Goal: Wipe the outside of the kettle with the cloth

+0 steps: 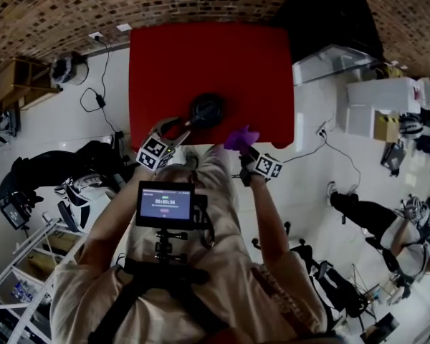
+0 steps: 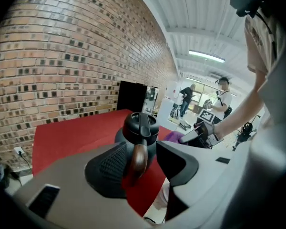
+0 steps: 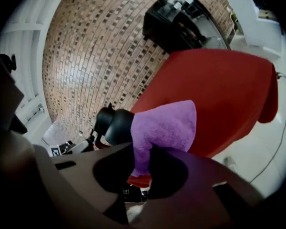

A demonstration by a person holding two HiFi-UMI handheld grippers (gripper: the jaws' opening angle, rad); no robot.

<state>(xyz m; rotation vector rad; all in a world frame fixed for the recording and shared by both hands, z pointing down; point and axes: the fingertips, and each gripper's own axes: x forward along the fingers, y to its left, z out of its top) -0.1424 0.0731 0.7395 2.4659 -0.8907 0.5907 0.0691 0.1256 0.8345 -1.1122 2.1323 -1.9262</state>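
A black kettle stands near the front edge of the red table. Its brown handle points toward me and lies between the jaws of my left gripper. Those jaws are open, with red table showing between the handle and the right pad. My right gripper is shut on a purple cloth, just right of the kettle at the table's front edge. In the right gripper view the cloth sticks up from the jaws, with the kettle close behind its left side.
A brick wall runs behind the table. Cables lie on the pale floor to the left, by a wooden shelf. White boxes stand at the right. People and gear are at the lower right.
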